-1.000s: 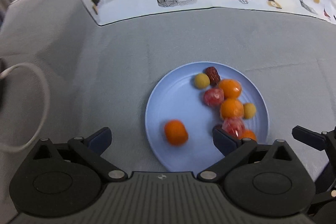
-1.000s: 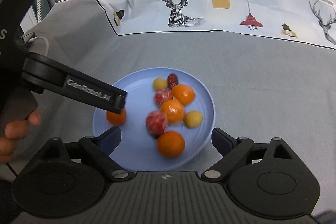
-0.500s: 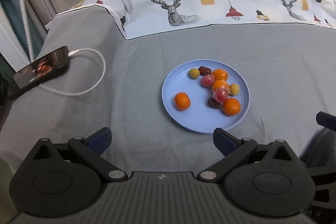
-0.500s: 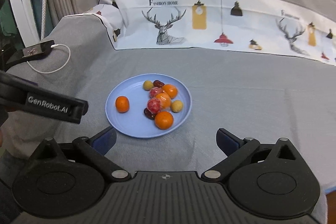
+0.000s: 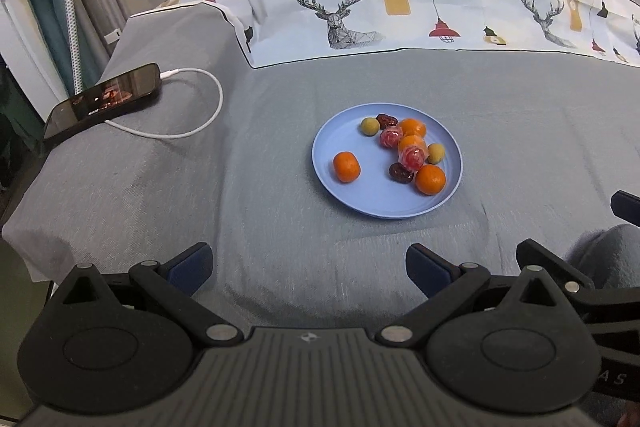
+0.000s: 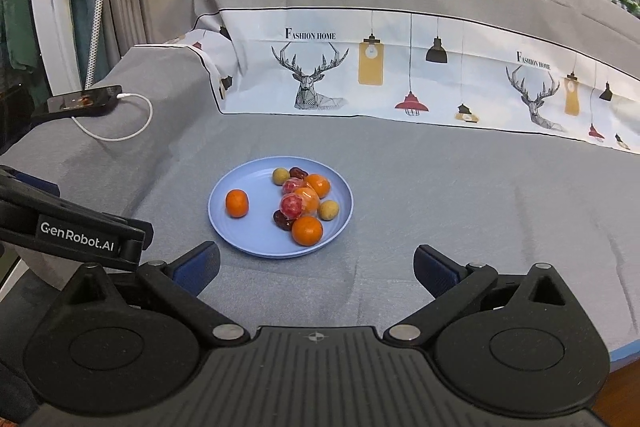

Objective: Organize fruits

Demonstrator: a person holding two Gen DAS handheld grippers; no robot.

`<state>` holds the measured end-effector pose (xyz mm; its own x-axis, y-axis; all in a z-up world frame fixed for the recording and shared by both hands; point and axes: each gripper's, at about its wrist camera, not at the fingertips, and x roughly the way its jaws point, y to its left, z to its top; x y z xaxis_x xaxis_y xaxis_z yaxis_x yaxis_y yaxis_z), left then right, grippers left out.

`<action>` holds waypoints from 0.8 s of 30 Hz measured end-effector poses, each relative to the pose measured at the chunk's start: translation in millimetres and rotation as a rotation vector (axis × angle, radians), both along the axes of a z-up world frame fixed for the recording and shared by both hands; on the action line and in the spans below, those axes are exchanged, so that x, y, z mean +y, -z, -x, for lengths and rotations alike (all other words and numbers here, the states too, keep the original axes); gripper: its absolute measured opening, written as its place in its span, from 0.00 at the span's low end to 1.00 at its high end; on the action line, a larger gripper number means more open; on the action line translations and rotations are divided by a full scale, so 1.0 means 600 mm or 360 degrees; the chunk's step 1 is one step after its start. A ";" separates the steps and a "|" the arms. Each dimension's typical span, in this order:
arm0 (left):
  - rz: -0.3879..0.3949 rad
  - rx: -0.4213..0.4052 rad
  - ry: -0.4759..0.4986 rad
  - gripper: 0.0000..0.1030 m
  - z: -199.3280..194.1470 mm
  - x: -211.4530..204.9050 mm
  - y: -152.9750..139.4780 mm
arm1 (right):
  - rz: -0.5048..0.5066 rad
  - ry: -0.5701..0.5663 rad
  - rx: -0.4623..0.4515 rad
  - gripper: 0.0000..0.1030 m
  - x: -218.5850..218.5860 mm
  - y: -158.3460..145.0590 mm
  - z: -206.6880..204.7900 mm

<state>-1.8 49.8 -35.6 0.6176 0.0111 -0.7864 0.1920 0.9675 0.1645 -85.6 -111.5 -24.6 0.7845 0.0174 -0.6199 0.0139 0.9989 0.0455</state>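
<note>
On the grey bedcover (image 5: 280, 147) sits a blue plate (image 5: 360, 203) holding the fruits (image 5: 410, 151), one orange (image 5: 346, 167) apart at its left. Near the viewer, both the left gripper (image 5: 308, 263) and right gripper (image 6: 316, 263) stand spread, empty. Far left lies a phone (image 5: 104, 99).

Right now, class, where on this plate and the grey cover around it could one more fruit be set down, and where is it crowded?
Free: the blue plate between the lone orange and the cluster, and its near rim; also the grey cover right of the plate. Crowded: the plate's right half, where the fruit cluster touches. The phone and cable take the far left.
</note>
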 end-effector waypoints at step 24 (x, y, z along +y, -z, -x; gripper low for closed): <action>-0.0014 -0.0002 -0.0021 1.00 -0.005 0.006 -0.001 | 0.0037 -0.0022 -0.0028 0.99 0.008 -0.005 0.008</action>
<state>1.0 53.1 -35.3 0.6181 0.0265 -0.7856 0.1788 0.9685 0.1733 -90.2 -106.7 -21.9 0.7950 0.0139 -0.6064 -0.0005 0.9998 0.0222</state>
